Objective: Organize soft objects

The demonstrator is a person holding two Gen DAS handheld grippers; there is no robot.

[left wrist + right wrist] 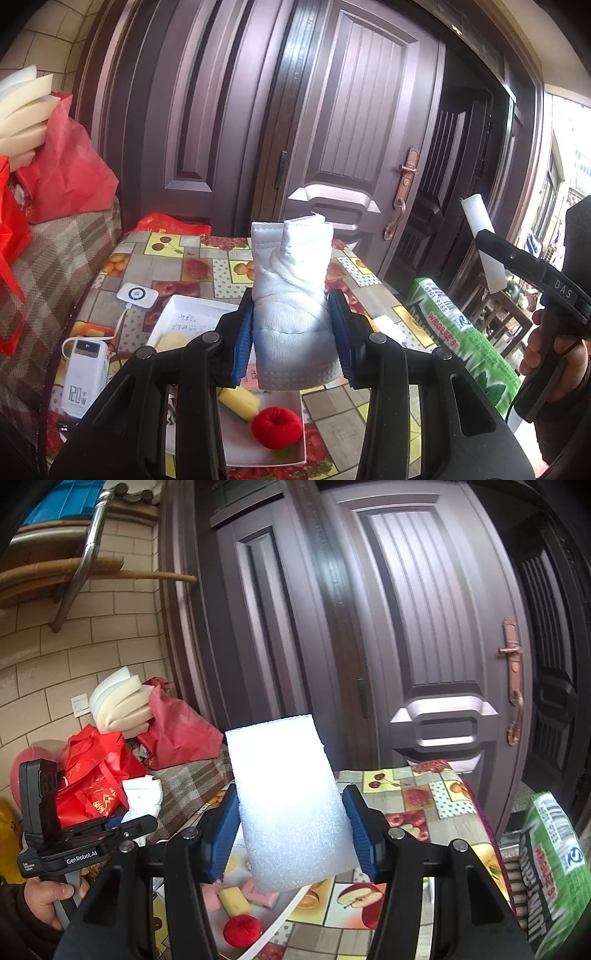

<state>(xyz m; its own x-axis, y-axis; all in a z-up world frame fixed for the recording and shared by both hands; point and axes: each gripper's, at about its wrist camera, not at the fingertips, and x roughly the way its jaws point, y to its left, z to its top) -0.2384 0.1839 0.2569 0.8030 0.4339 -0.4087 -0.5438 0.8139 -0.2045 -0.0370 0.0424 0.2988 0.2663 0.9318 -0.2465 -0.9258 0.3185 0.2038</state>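
Here we hold two soft pieces up above the table (354, 269), one in each gripper. On our left, the left gripper (291, 332) has its blue pads pressed against the lower half of a white rolled cloth (291, 273), which stands upright between them with its twisted top free. We judge it light and very yielding: the roll can loosen or slump, so the hold belongs low on the thick, tightly wound part, as it is now, and not on the loose upper flap. Below it lies the white tray (266, 454), with a yellow sponge (240, 402) and a red plush ball (275, 428) already in it. Further right, the right gripper (291, 830) clasps a white foam block (288, 797) by its two side edges, near the lower end. The foam looks featherlight, springy and a little slick; a firm squeeze will dent it, and a weak one may let it slide, so we think a moderate hold across the narrow width suits it best. A green Wrigley's package (550, 864) stands at the far right, apart from both pieces.
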